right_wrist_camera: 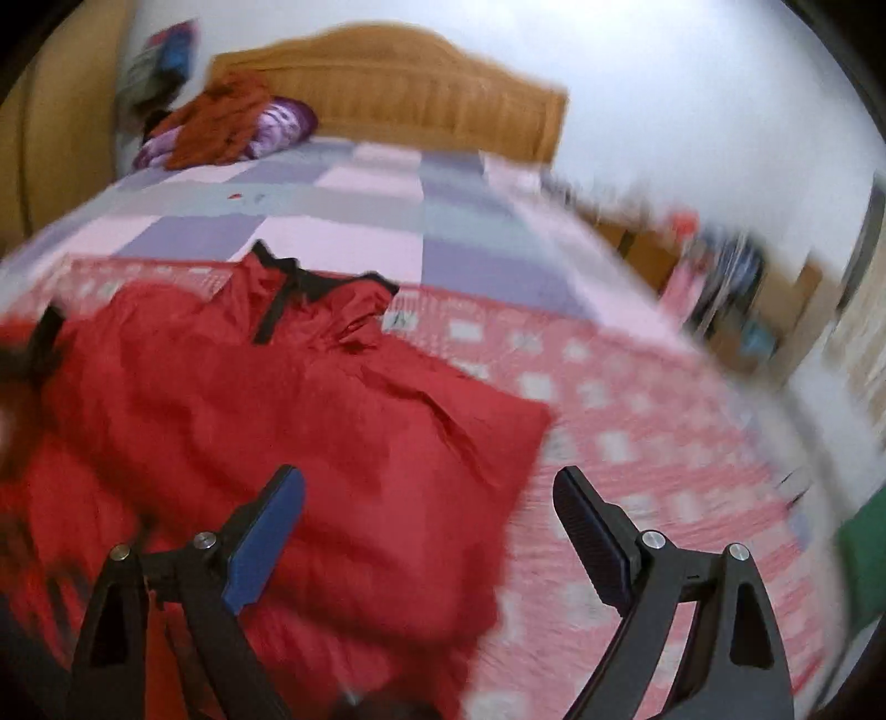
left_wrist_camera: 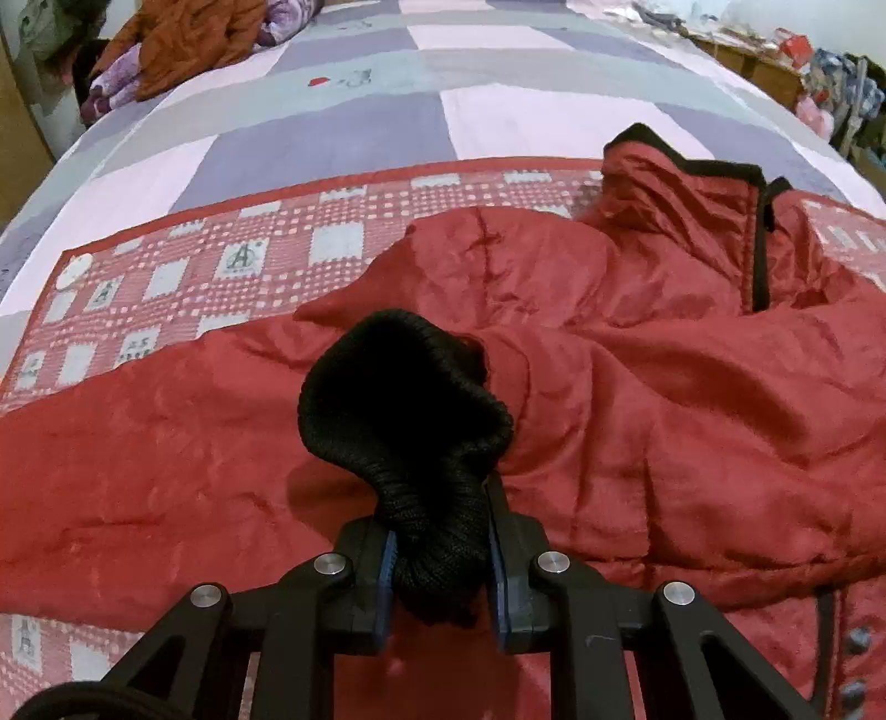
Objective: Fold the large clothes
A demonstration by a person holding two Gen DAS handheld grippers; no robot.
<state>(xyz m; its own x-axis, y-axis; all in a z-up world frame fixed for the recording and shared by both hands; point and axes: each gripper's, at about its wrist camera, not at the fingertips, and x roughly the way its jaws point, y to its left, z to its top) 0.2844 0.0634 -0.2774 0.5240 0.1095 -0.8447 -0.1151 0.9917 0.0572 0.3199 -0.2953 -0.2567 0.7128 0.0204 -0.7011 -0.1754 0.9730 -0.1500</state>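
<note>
A large red padded jacket [left_wrist_camera: 637,343] with black trim lies spread on the bed, its collar [left_wrist_camera: 692,166] toward the headboard. My left gripper [left_wrist_camera: 443,548] is shut on the sleeve's black knitted cuff [left_wrist_camera: 404,399], which bulges up between the blue pads above the jacket's body. In the blurred right wrist view the same red jacket [right_wrist_camera: 288,410] fills the left half. My right gripper [right_wrist_camera: 429,487] hangs wide open above the jacket's right edge, with nothing between its fingers.
Under the jacket lies a red-and-white checked blanket [left_wrist_camera: 194,266] over a purple, grey and pink patchwork sheet [left_wrist_camera: 360,127]. An orange garment [left_wrist_camera: 188,39] and purple bedding are piled by the wooden headboard [right_wrist_camera: 387,77]. Cluttered boxes [left_wrist_camera: 775,61] line the bed's right side.
</note>
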